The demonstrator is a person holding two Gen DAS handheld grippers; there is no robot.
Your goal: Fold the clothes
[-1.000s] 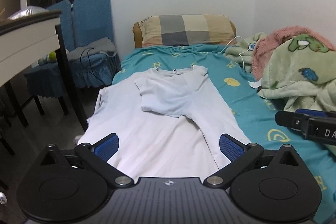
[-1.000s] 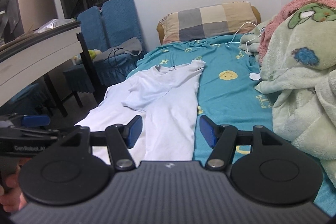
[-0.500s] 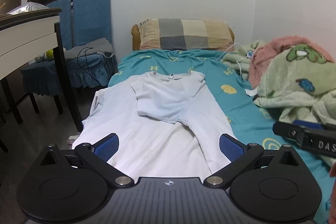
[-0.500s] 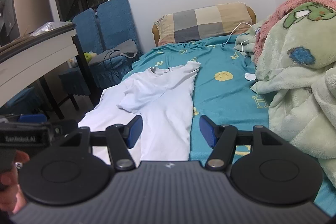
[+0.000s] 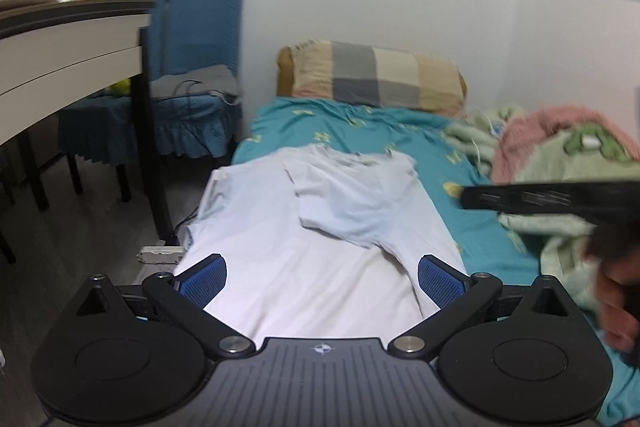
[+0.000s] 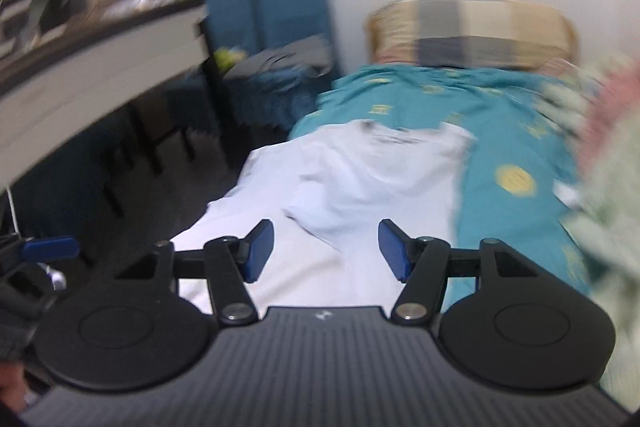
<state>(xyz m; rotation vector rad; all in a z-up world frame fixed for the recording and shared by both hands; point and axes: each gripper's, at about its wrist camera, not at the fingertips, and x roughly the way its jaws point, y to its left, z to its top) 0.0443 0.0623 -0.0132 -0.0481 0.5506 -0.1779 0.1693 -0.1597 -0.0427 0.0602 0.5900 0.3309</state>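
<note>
The left gripper (image 5: 322, 279) stands with its jaws wide apart and nothing between the blue pads (image 5: 203, 277); only the lower part of the white T-shirt (image 5: 320, 227) shows through the gap, well below them. The right gripper (image 6: 326, 251) is also spread, somewhat less wide, its jaws having just narrowed a little, and it too grips nothing (its view is smeared by blur, so fine detail is lost).

The T-shirt lies flat along the left edge of the bed (image 5: 480, 227), collar toward twelve o'clock, hem toward six. One sleeve (image 5: 340, 199) is folded inward across the chest; the left side of the garment hangs slightly over the mattress edge.

At twelve o'clock sits a checked pillow (image 5: 376, 79) against the wall. At three o'clock a heap of green and pink blankets (image 5: 568, 155) crowds the bed, and in the left wrist view the right gripper's dark body crosses in front of them, with a hand (image 5: 616, 303) at four o'clock. At ten o'clock stand blue chairs (image 5: 200, 59) and a desk (image 5: 68, 55).
</note>
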